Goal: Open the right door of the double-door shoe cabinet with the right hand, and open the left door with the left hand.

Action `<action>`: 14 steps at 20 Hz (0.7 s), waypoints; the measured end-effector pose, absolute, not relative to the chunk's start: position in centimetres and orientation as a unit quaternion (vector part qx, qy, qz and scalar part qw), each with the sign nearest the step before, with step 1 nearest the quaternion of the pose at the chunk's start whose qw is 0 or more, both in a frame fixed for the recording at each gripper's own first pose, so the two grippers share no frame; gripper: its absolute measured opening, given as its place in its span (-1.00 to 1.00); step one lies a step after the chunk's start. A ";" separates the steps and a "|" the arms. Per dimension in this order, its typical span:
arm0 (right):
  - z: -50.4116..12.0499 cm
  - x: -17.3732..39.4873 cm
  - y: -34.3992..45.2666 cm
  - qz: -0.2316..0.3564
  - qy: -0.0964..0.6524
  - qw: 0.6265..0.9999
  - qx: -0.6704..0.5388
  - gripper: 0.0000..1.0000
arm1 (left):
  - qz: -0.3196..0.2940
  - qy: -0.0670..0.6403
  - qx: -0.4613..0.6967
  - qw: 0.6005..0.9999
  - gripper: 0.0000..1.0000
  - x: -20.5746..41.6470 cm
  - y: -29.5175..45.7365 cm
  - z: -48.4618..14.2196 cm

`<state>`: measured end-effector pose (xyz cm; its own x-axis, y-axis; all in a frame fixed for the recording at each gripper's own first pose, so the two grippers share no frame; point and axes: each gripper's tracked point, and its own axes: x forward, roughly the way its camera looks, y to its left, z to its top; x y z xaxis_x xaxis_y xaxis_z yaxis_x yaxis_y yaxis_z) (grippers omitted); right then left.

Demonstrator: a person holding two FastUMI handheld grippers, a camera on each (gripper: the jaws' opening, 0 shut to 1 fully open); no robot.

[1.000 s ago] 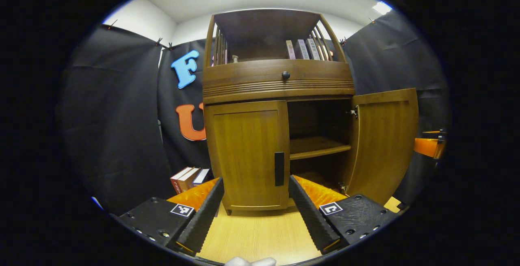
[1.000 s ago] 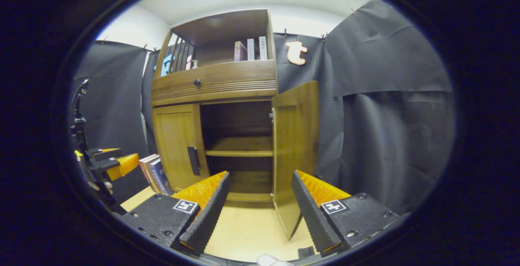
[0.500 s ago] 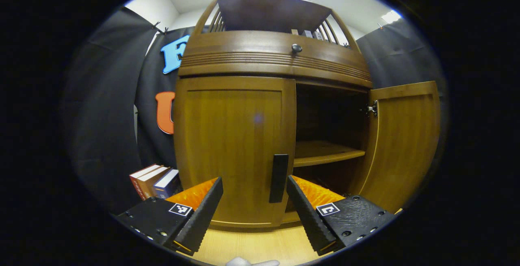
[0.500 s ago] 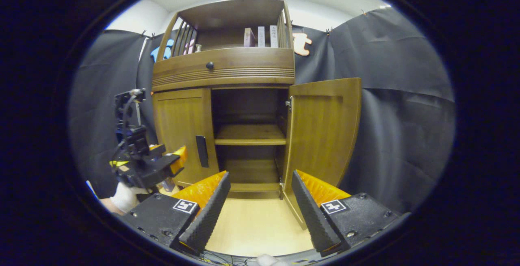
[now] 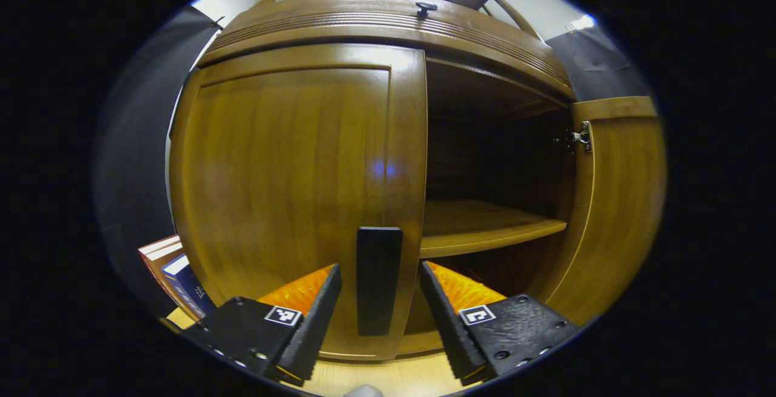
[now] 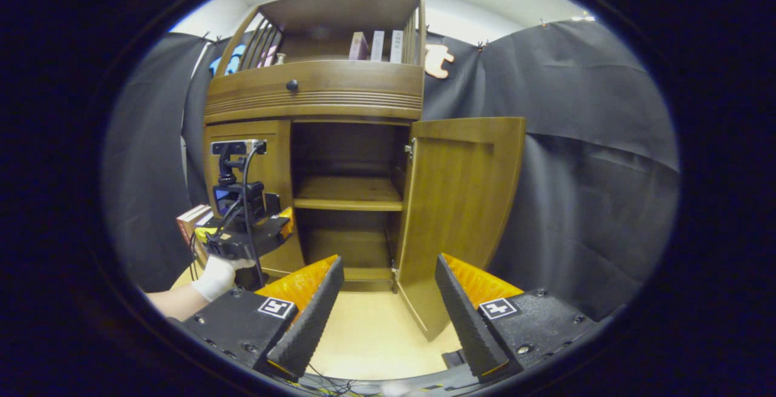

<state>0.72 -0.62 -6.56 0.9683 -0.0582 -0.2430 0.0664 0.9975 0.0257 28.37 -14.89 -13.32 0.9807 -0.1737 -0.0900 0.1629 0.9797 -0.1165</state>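
The cabinet is warm brown wood with a vertical grain, and a band of fine ribbing runs under its drawer. Just ahead of the left gripper, the left door is golden brown with a black handle. The drawer knob is black. Ahead of the right gripper, the right door shows the same honey brown. The floor is pale wood. A white glove covers the hand. Books to the left are red-brown and blue.

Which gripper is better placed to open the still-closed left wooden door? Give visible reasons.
Left. The left gripper is open with the door's dark vertical handle between its fingers. The right gripper hangs back from the open right wooden door.
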 end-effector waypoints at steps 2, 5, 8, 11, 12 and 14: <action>-6.6 0.6 -1.3 -0.039 0.123 0.991 0.019 0.92 | -0.067 0.060 -0.050 0.995 0.32 28.9 -14.3 -14.0; -6.8 0.5 -2.0 -0.046 0.125 0.991 0.018 0.96 | -0.074 0.060 -0.064 0.993 -0.12 28.9 -14.3 -14.1; -7.0 0.7 -1.8 -0.041 0.128 0.991 0.018 0.96 | -0.076 0.061 -0.053 0.994 -0.41 28.6 -14.0 -14.1; -7.1 0.5 -1.2 -0.034 0.127 0.991 0.016 0.92 | -0.081 0.061 -0.052 0.994 -0.41 27.7 -13.9 -14.1; -7.3 0.3 -1.1 -0.031 0.128 0.991 0.015 0.92 | -0.085 0.059 -0.051 0.993 -0.41 27.1 -13.9 -14.1; -7.4 -0.4 -0.8 -0.028 0.129 0.991 0.016 0.92 | -0.097 0.056 -0.048 0.993 -0.42 26.1 -13.6 -14.1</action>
